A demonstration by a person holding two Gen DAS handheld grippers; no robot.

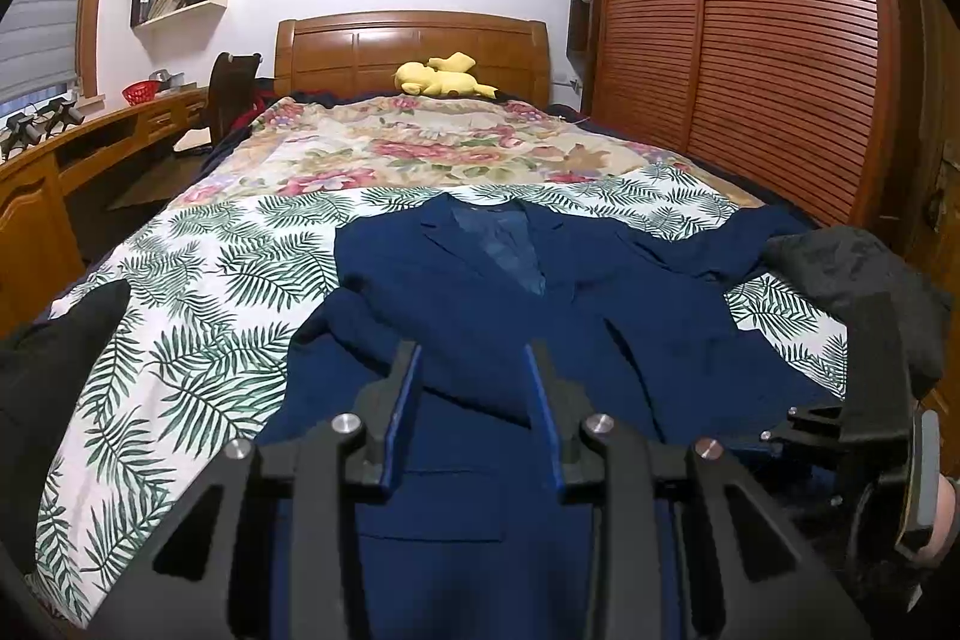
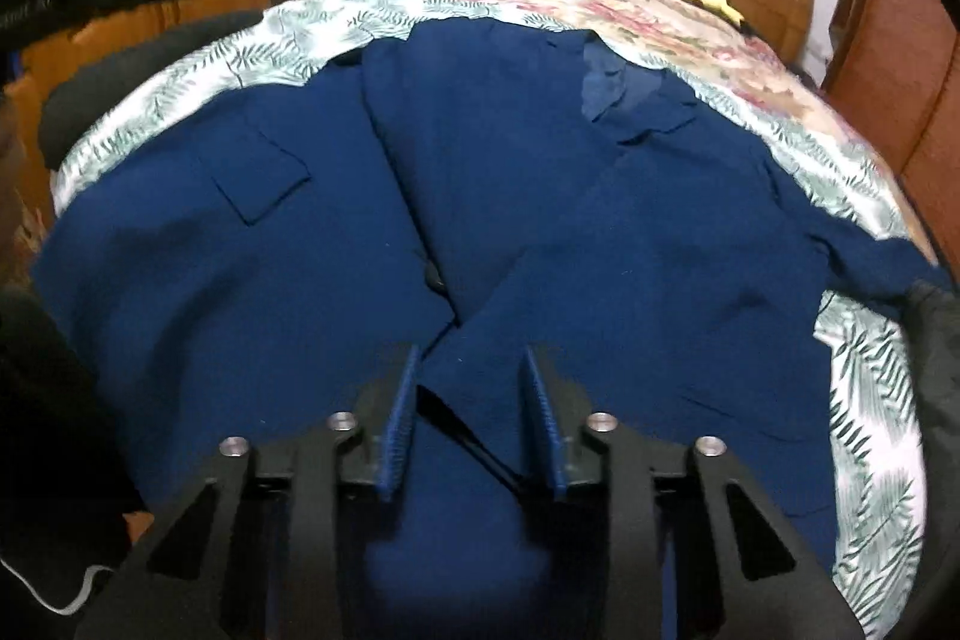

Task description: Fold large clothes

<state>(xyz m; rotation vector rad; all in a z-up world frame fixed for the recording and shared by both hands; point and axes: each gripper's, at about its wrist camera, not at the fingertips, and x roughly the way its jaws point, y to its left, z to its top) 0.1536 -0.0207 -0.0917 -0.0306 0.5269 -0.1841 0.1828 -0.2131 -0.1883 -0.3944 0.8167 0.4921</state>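
A navy blue suit jacket lies front-up on the bed, collar toward the headboard, its left sleeve folded across the body; it also fills the right wrist view. My left gripper is open and empty, hovering over the jacket's lower left front. My right gripper is open and empty above the jacket's front opening near the hem. The right gripper's body also shows at the right edge of the left wrist view.
A leaf-print sheet and a floral quilt cover the bed. Dark garments lie at the bed's left edge and right edge. A yellow plush sits by the headboard. A wooden desk stands left, a wardrobe right.
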